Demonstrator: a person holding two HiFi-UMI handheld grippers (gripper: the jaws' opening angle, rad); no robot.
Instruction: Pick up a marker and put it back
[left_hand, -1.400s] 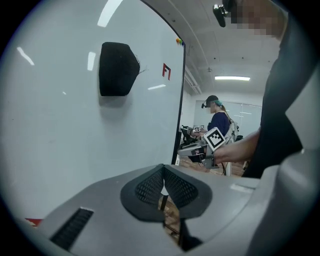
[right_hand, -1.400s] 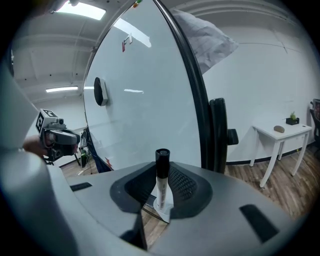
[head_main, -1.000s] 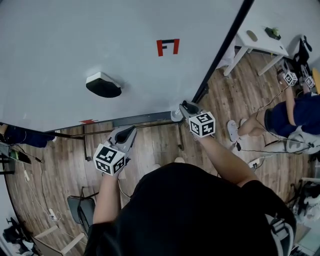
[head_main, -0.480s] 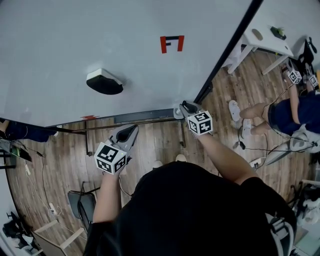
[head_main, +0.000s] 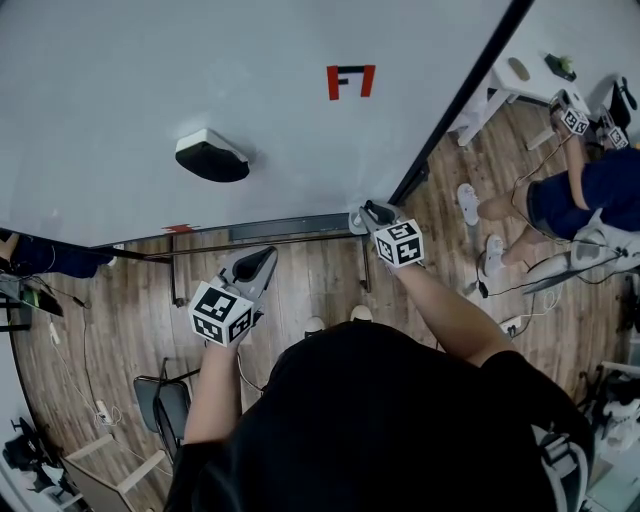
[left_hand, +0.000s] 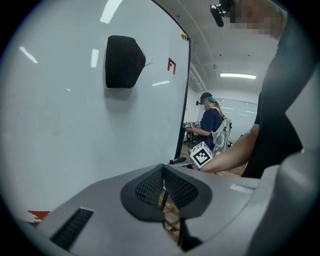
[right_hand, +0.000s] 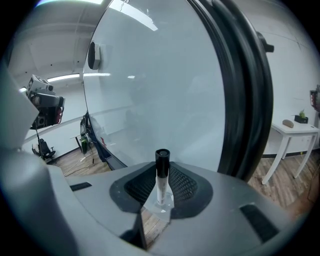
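Jaws of the right gripper (right_hand: 161, 189) are seen on either side of a marker (right_hand: 161, 172), which stands upright between them with its black cap uppermost and its pale barrel below. These jaws are opening at this moment, though the pads are seen lying against the barrel. A pale, translucent piece is seen round the foot of the marker; what it is cannot be told.

In the head view the right gripper (head_main: 372, 213) is held at the lower right corner of the whiteboard (head_main: 250, 100), just beside the right end of the tray (head_main: 285, 232) that runs along the whiteboard's bottom edge. A pale round holder (head_main: 356, 221) is seen there, touching the gripper's tip.

Jaws of the left gripper (left_hand: 163, 189) are closed together with nothing between them. That gripper (head_main: 258, 263) is held below the whiteboard's bottom edge, apart from the tray, over the wooden floor (head_main: 310, 290).

On the whiteboard's face a black eraser (head_main: 211, 156) is stuck at the left of the middle, and a red and black mark (head_main: 350, 80) is seen higher up to its right. Beyond the whiteboard's black right edge (head_main: 460, 100) a white worktop (head_main: 510, 85) and another person (head_main: 570, 190) are seen.
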